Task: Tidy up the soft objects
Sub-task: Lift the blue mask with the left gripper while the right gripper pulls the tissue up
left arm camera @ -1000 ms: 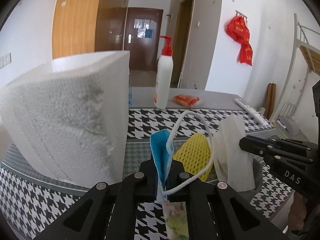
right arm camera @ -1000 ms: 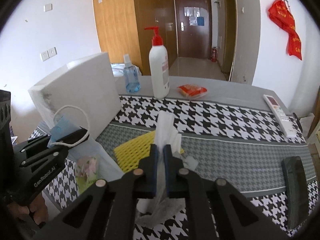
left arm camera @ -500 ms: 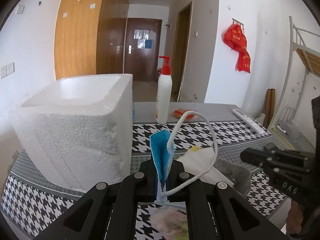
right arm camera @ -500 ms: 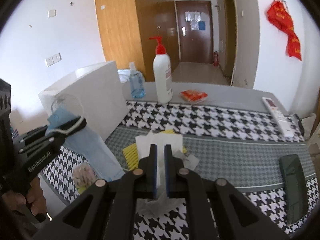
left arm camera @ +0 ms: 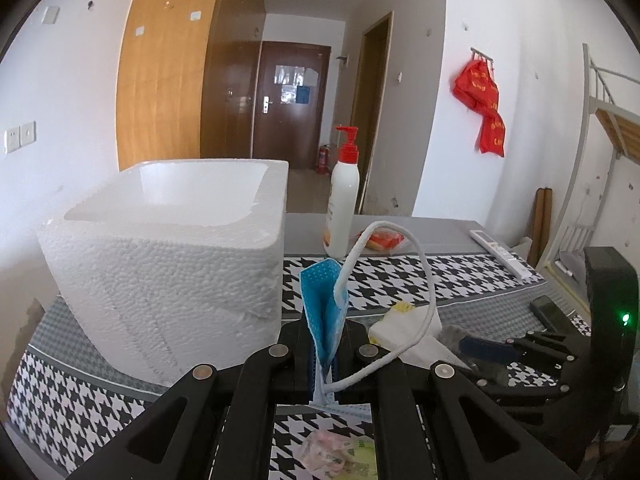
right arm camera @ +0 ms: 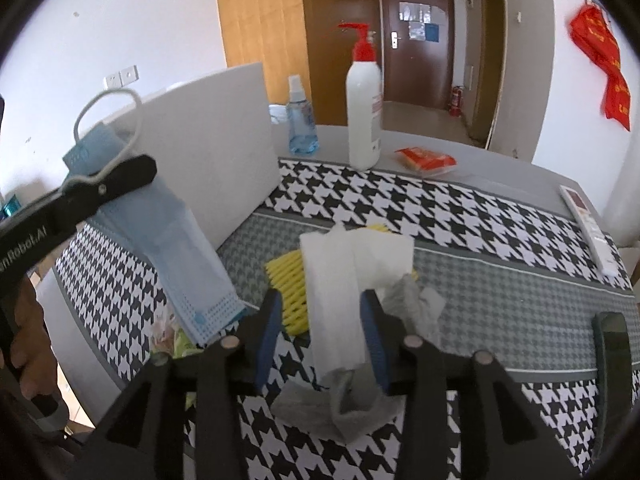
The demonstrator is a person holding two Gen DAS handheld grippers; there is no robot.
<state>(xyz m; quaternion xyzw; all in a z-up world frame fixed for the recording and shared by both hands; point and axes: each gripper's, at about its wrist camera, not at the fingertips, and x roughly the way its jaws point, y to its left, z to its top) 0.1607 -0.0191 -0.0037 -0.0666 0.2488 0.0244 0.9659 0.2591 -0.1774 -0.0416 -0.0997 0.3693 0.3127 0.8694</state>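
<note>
My left gripper (left arm camera: 324, 344) is shut on a blue face mask (left arm camera: 322, 304), whose white ear loop curls out to the right. The mask (right arm camera: 180, 248) hangs from that gripper (right arm camera: 120, 176) above the table, just in front of the white foam box (left arm camera: 172, 272). The jaws of my right gripper (right arm camera: 320, 320) are opening. A white tissue (right arm camera: 336, 280) lies between them on the table, with the left pad clear of it. The tissue rests over a yellow foam net (right arm camera: 288, 288) and a grey cloth (right arm camera: 360, 404).
A red-capped white pump bottle (right arm camera: 363, 112), a blue spray bottle (right arm camera: 302, 128) and a red packet (right arm camera: 426, 160) stand at the back. A white remote (right arm camera: 592, 236) and a dark phone (right arm camera: 612, 344) lie at the right. A floral packet (left arm camera: 340, 450) lies under my left gripper.
The right gripper came down and its jaws opened, so the tissue now lies over the yellow net. The left gripper rose slightly with the mask, so the foam box's open top shows.
</note>
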